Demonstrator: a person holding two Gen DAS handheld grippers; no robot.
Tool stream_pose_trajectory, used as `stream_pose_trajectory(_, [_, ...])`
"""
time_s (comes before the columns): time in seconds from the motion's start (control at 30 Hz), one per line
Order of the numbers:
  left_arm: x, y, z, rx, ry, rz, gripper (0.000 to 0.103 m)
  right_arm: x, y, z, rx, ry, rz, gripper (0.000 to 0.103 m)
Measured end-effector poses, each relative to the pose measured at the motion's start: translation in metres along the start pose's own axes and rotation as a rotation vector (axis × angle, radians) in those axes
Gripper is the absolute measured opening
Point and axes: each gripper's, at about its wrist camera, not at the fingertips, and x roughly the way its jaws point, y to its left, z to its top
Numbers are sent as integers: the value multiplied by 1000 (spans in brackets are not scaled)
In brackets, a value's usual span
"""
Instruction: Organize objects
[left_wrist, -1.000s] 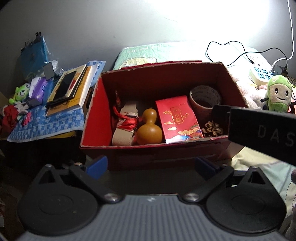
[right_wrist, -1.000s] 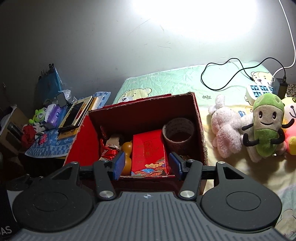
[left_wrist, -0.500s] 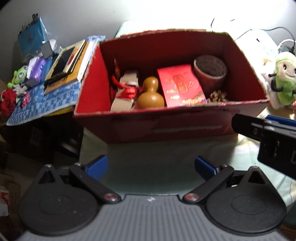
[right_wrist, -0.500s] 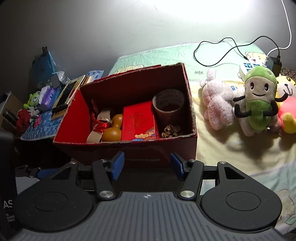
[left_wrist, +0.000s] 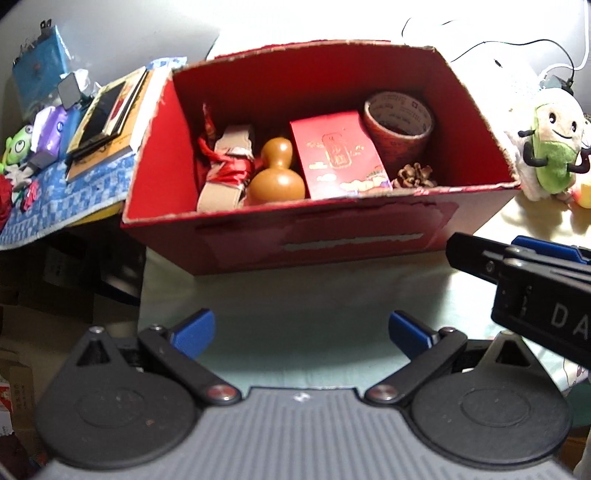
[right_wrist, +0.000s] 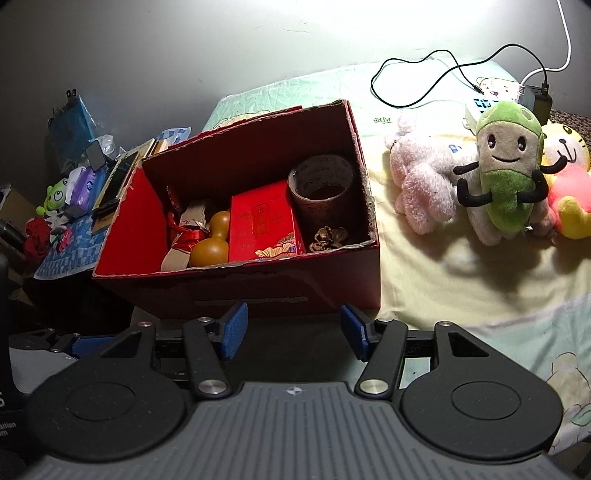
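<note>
**Red box packed on the bed, both grippers empty in front of it**

The red box (left_wrist: 325, 236) is seen sitting on the bed (right_wrist: 461, 280), open at the top, at about 12 o'clock from both cameras. Inside it, a row of things can be made out: a ribbon-tied cardboard piece (left_wrist: 225, 173) at the 9 o'clock end, then a brown gourd (left_wrist: 277, 177), a red envelope (left_wrist: 338, 155), a pinecone (left_wrist: 415, 175) and a roll of tape (left_wrist: 397, 125) at the 3 o'clock end. What the cardboard piece really is can't be told; its lower part is hidden by the box's near wall, and the same goes for the gourd's base.

The left gripper (left_wrist: 301, 332) is held wide apart with nothing between its blue pads, just short of the box. The right gripper (right_wrist: 293, 326) is also spread, a bit narrower, and empty, its tips right by the box's near wall. Only a cut-off black slab of it is caught at 3 o'clock in the left view, lettering partly readable.

At 2 o'clock in the right view, a green plush (right_wrist: 506, 162) is leaned against a pink plush (right_wrist: 421, 184) and a yellow plush (right_wrist: 569, 184), the last one cropped by the frame. A stack of books (left_wrist: 107, 122) is seen at 10 o'clock, on a blue cloth; the clutter beyond it is too dim to sort out.
</note>
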Motion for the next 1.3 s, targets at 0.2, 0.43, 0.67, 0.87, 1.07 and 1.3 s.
stream_pose_trajectory(0.2, [-16, 4, 10, 13, -81, 18, 101, -8, 3, 9, 3, -47, 7, 59])
stream_pose_trajectory(0.43, [-18, 14, 30, 6, -126, 49, 101, -10, 12, 22, -11, -106, -5, 63])
stream_pose_trajectory(0.67, [-17, 25, 44, -10, -185, 67, 101, -7, 18, 34, -12, -170, -15, 63])
stream_pose_trajectory(0.87, [-11, 34, 56, -28, -239, 83, 101, -2, 19, 41, -5, -244, -36, 63])
stream_pose_trajectory(1.07, [-3, 35, 66, -21, -300, 88, 101, 8, 18, 44, -9, -310, -44, 63])
stream_pose_trajectory(1.3, [13, 37, 79, -17, -317, 68, 101, 21, 22, 47, -51, -370, -55, 62])
